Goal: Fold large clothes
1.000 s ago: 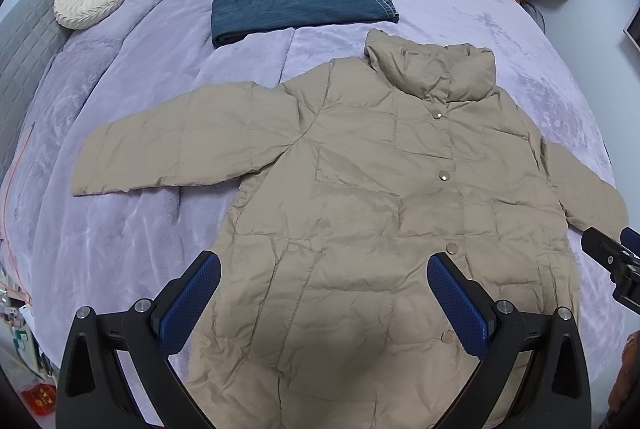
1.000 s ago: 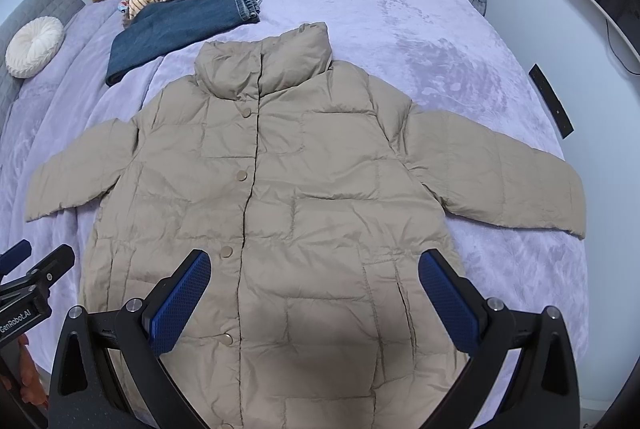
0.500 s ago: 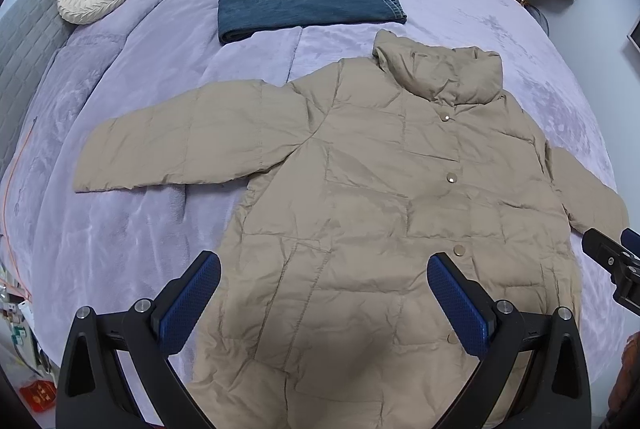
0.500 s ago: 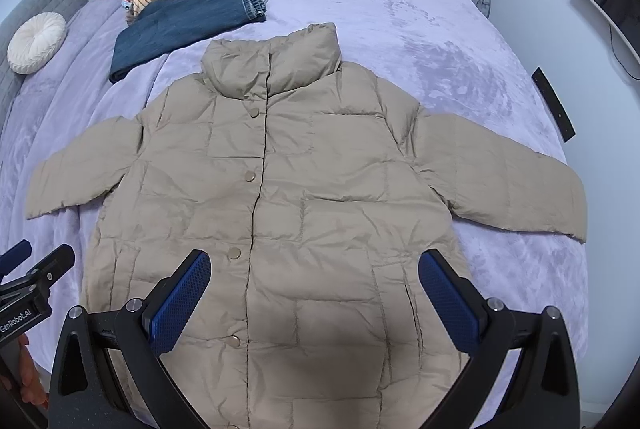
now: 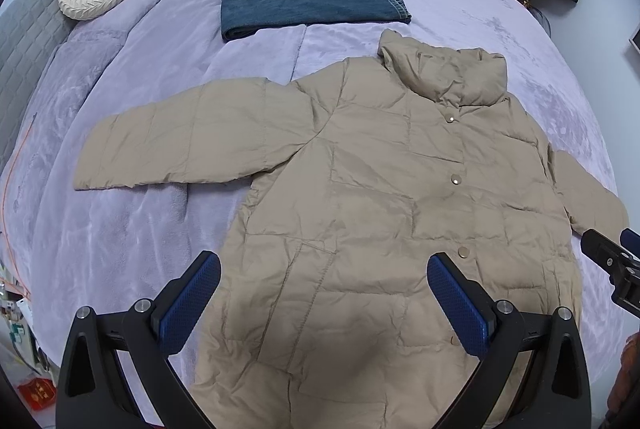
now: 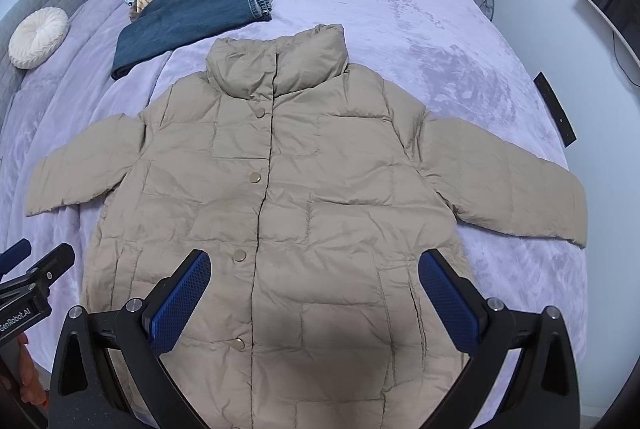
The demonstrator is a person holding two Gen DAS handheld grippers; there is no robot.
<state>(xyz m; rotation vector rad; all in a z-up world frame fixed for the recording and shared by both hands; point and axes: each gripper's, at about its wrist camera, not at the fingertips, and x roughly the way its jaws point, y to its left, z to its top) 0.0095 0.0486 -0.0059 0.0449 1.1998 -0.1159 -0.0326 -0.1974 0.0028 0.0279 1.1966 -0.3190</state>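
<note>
Lying flat and buttoned, front up, on the lilac plush bed [image 6: 400, 9], the beige quilted puffer coat [image 6: 312, 197] has no fold made yet. Left gripper [image 5: 324, 293] and right gripper [image 6: 314, 289] hover wide and empty above its hem; next probably comes taking a sleeve inward.

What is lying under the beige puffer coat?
The beige puffer coat lies spread flat, front up, on the purple blanket covering the bed. Blanket shows all around it; whatever lies directly beneath the coat is hidden.
</note>
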